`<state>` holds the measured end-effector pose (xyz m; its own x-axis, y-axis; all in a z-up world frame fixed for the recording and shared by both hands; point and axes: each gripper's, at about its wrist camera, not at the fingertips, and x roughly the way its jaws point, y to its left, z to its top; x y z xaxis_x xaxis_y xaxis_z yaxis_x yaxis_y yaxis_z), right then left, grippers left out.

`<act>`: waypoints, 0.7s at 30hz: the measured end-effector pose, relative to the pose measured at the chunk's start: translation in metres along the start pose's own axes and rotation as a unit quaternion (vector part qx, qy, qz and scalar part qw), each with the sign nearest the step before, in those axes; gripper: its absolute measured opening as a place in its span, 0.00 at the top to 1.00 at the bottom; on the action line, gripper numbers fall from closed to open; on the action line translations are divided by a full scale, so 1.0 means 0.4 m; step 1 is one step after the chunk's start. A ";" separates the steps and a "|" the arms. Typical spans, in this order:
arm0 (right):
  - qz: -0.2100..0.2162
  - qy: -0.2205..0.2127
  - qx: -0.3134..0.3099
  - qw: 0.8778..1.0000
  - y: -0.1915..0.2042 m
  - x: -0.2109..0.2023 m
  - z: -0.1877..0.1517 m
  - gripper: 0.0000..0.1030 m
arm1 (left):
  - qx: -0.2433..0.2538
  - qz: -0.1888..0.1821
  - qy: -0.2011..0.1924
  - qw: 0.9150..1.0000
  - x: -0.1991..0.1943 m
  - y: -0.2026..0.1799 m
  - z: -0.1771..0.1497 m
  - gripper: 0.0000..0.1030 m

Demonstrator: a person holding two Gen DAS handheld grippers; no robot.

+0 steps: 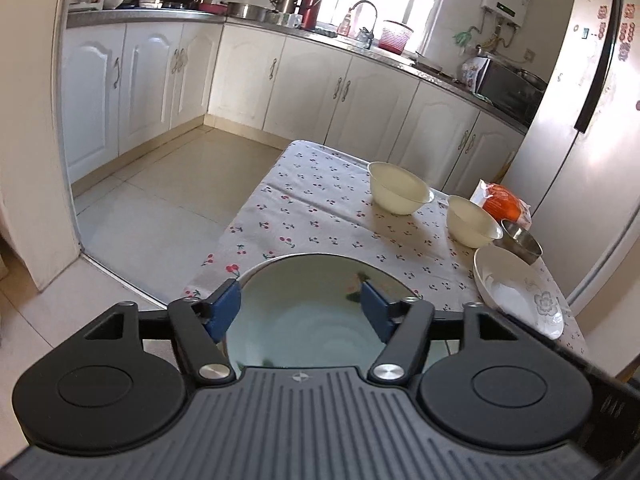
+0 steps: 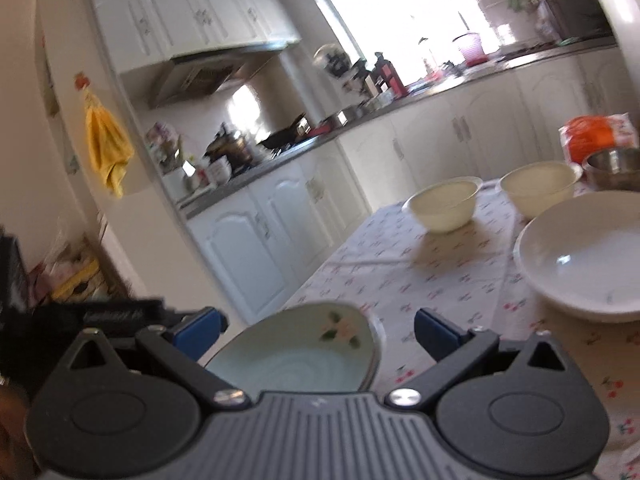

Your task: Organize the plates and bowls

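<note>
Both tongs, left gripper point(image 1: 301, 307) and right gripper point(image 2: 318, 330), gaped released over a green plate point(image 1: 304, 320) on the cherry-print tablecloth point(image 1: 320, 208), kitchen cabinets point(image 1: 304, 80) at twelve o'clock.

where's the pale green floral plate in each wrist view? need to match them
Left wrist: pale green floral plate at bottom centre, between the open fingers of the left gripper.
Right wrist: same plate at bottom centre-left, between the open fingers of the right gripper.
Shared landmark: the nearer cream bowl on the cherry-print tablecloth.
</note>
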<state>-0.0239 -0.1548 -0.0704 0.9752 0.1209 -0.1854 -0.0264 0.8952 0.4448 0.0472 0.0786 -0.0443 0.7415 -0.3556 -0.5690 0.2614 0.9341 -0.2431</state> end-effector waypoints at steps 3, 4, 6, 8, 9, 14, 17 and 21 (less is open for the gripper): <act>-0.015 -0.032 -0.004 0.999 -0.010 -0.023 0.012 0.00 | -0.003 -0.001 0.004 1.000 0.004 -0.006 -0.009 0.04; -0.020 -0.039 -0.005 0.999 -0.014 -0.026 0.014 0.00 | -0.005 0.000 0.006 1.000 0.006 -0.007 -0.011 0.04; -0.031 -0.049 -0.008 0.998 -0.022 -0.032 0.016 0.00 | -0.011 0.000 0.012 1.000 0.011 -0.010 -0.013 0.02; -0.039 -0.054 -0.007 0.998 -0.032 -0.034 0.017 0.00 | -0.015 -0.004 0.014 1.000 0.015 -0.016 -0.015 0.00; -0.042 -0.055 -0.006 0.998 -0.035 -0.033 0.017 0.00 | -0.015 -0.005 0.015 1.000 0.017 -0.018 -0.014 0.00; -0.044 -0.072 0.004 0.996 -0.057 -0.040 0.017 0.00 | -0.033 -0.001 -0.024 0.999 0.004 -0.023 -0.019 0.00; -0.034 -0.066 0.017 0.997 -0.070 -0.037 0.019 0.00 | -0.045 -0.001 -0.033 0.998 -0.001 -0.018 -0.018 0.00; -0.027 -0.064 0.044 0.997 -0.087 -0.039 0.014 0.00 | -0.050 -0.008 -0.037 0.998 0.001 -0.014 -0.024 0.00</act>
<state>-0.0370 -0.1903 -0.0781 0.9948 0.0135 -0.1007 0.0403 0.8573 0.5132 0.0399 0.0731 -0.0507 0.7818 -0.3636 -0.5065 0.2129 0.9192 -0.3312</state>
